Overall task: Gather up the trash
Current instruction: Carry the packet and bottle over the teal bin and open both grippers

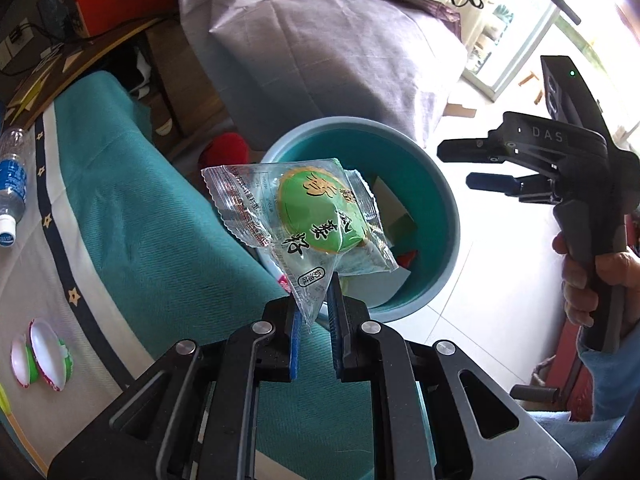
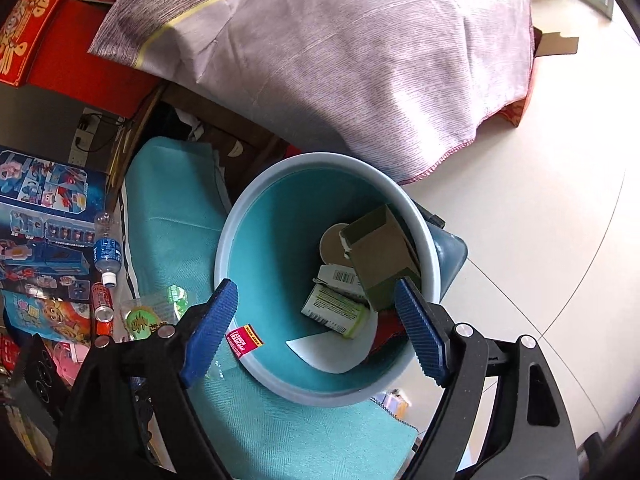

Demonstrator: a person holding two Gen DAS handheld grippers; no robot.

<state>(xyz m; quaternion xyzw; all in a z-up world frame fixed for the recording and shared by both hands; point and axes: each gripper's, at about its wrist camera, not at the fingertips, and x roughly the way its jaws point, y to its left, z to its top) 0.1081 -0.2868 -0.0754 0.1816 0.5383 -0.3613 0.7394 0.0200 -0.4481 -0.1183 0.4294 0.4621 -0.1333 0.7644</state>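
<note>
Snack wrapper held over the bin by the left gripper

A clear snack wrapper point(image 1: 298, 216) with a green round label is pinched by its lower corner between the blue pads of the left gripper point(image 1: 314, 312), and just beyond the fingertips the teal bin point(image 1: 448, 216) is seen, partly hidden by the wrapper. The right gripper point(image 2: 316, 328) is spread wide with nothing between its pads, and the bin's rim point(image 2: 240, 216) lies directly ahead of it. Inside, a brown cardboard box point(image 2: 380, 256) and a green-labelled carton point(image 2: 336, 310) are seen. To the far left of the left gripper, a plastic bottle point(image 1: 11, 184) lies on the cloth-covered table point(image 1: 120, 216).
</note>
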